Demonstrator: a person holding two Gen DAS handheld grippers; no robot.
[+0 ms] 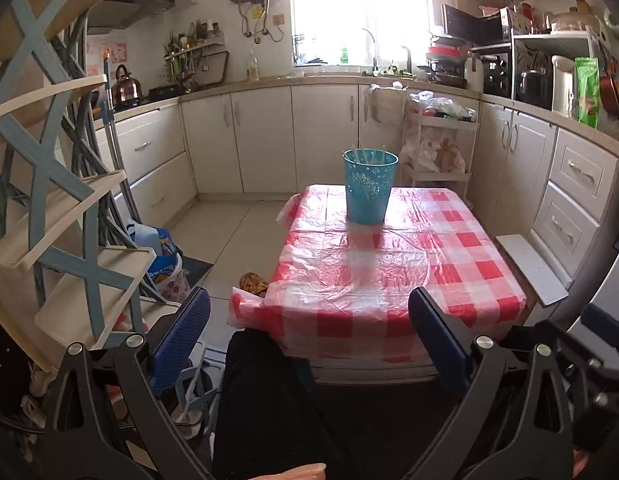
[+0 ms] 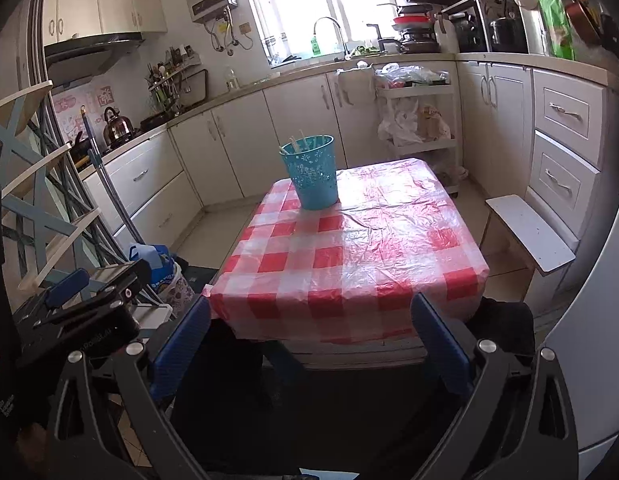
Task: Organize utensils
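Observation:
A teal cup with a white flower pattern stands upright at the far end of the table, which wears a red and white checked plastic cloth. Several pale utensil handles stick out of its top. The same cup and handles show in the right wrist view. My left gripper is open and holds nothing, back from the table's near edge, above a dark trouser leg. My right gripper is open wide and also holds nothing, at the near edge.
A tiered wooden shelf rack stands close at the left, with bags on the floor beside it. A white bench stands right of the table. Cabinets ring the room and a white cart stands beyond the table.

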